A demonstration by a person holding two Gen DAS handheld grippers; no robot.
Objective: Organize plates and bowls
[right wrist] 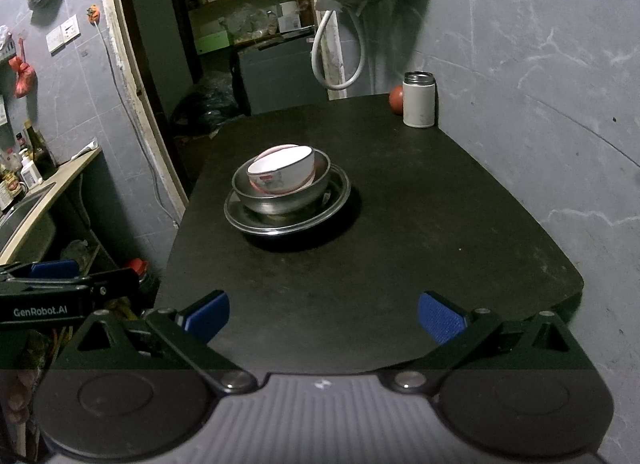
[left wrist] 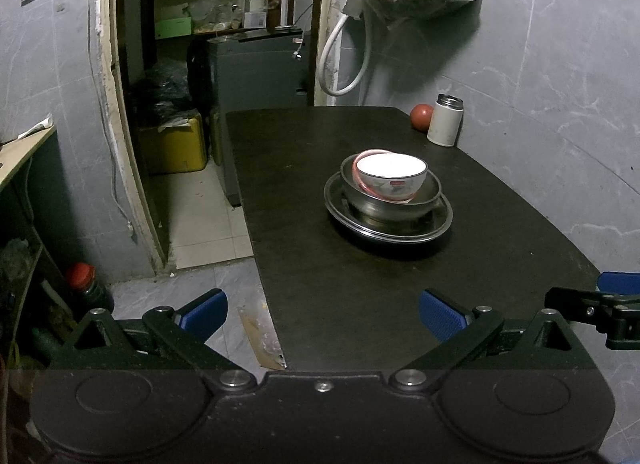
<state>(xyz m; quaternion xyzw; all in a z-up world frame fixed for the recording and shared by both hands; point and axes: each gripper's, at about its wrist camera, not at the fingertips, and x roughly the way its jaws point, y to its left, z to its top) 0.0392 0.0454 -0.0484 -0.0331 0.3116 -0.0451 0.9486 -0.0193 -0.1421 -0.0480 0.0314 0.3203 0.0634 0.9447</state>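
Both hand-held grippers sit at the bottom of their frames, back from the stack: left hand-held gripper [left wrist: 323,314] has its jaws wide apart and holds nothing, right hand-held gripper [right wrist: 323,314] the same

Stack sits mid-frame on the dark table [left wrist: 360,304]: white ceramic bowl [left wrist: 391,175] tilted inside a steel bowl [left wrist: 394,199], which rests on a steel plate [left wrist: 388,223]. There's a pink rim behind the white bowl, maybe a second bowl nested under it; we can't tell

White canister [left wrist: 444,119] and a red ball [left wrist: 421,117] are at the upper right of the frame, well apart from the stack

Risks as we see them:
- white bowl isn't seated flat, so any nudge to the steel bowl could rock it or tip it out
- steel on steel likely slides, so a one-sided push may skate the whole stack across the table
- pinching the thin ceramic rim off-centre could let it slip
- the two hand-held grippers are close side by side, so there's a clash risk if both go for the stack
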